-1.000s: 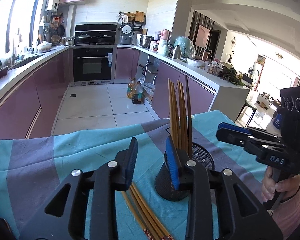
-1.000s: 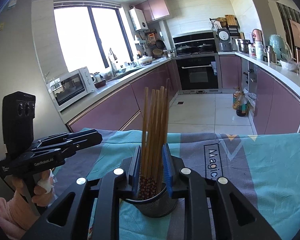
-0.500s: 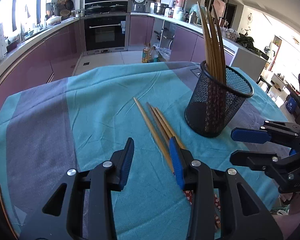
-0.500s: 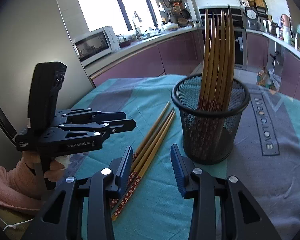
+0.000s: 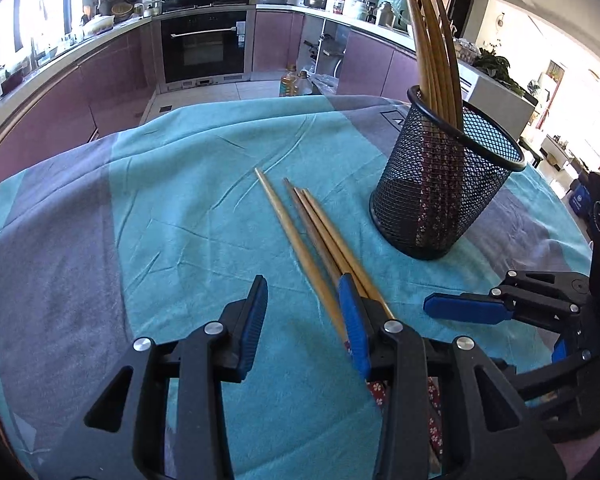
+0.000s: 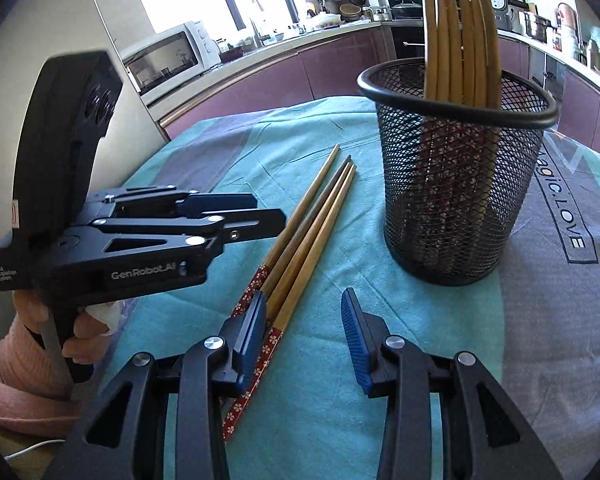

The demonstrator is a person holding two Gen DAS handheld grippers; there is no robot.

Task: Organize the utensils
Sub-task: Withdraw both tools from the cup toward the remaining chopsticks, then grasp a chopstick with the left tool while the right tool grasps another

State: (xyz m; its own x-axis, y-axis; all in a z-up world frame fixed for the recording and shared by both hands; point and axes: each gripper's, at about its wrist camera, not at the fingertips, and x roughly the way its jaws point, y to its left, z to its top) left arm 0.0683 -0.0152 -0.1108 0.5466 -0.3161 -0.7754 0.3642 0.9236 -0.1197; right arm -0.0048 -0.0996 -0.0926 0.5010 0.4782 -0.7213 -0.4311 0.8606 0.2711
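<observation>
A small bundle of loose wooden chopsticks (image 5: pixel 312 240) (image 6: pixel 308 232) with red patterned ends lies on the teal and grey cloth. A black mesh cup (image 5: pixel 440 192) (image 6: pixel 452 184) stands beside them with several chopsticks upright in it. My left gripper (image 5: pixel 302 292) hovers open low over the bundle; its right finger covers the sticks' lower part. My right gripper (image 6: pixel 304 304) is open too, its left finger over the patterned ends, and nothing is pinched. Each gripper shows in the other's view: the right gripper (image 5: pixel 464 308) and the left gripper (image 6: pixel 260 212), held by a hand in a pink sleeve.
The cloth (image 5: pixel 180 200) covers a table whose far edge drops to a tiled kitchen floor. Purple cabinets, an oven (image 5: pixel 204 44) and a microwave (image 6: pixel 168 56) stand well behind. The two grippers are close together on either side of the bundle.
Both grippers have sunk and tipped down toward the cloth. My right gripper has left the chopsticks standing in the cup, its jaws wider, and now sits over the loose bundle.
</observation>
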